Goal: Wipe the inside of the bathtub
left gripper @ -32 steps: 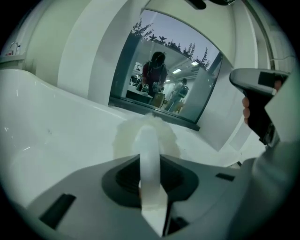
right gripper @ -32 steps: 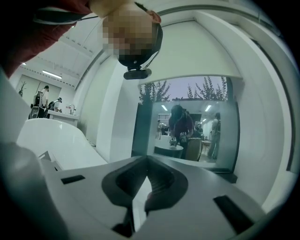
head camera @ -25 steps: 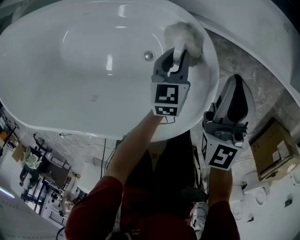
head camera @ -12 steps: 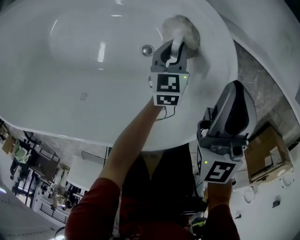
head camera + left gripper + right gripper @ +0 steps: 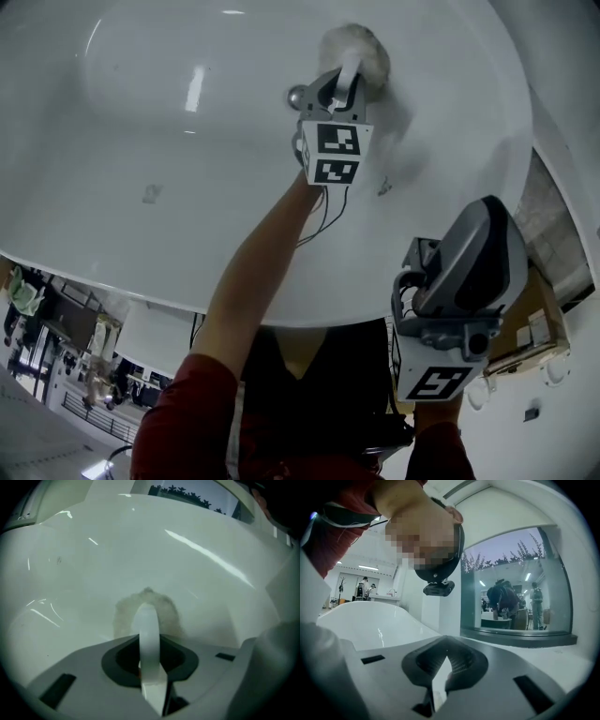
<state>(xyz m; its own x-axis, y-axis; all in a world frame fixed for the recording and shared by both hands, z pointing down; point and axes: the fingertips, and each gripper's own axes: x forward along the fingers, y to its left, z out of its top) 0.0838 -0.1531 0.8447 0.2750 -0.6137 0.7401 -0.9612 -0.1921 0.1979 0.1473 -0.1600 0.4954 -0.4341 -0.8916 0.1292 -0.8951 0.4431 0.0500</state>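
Observation:
The white bathtub [image 5: 141, 122] fills the top of the head view. A fluffy off-white wiping pad [image 5: 360, 50] on a white looped strip presses against the tub's inner wall, just right of the metal drain [image 5: 297, 96]. My left gripper [image 5: 341, 82] reaches in over the rim, shut on that strip. In the left gripper view the strip [image 5: 149, 637] runs up between the jaws and the pad [image 5: 123, 616] is flattened on the wall. My right gripper [image 5: 476, 248] is held outside the tub by its near rim. It points up, jaws together, nothing in them [image 5: 442, 670].
The tub's near rim [image 5: 281, 314] runs below the left forearm. A cardboard box [image 5: 548, 328] sits at the right on the floor. The right gripper view looks up past the person at a glass window [image 5: 520, 592] and another tub's edge [image 5: 375, 620].
The left gripper with the pad has gone deeper into the tub, toward the top of the view and close beside the drain. The right gripper has dropped lower and stays outside.

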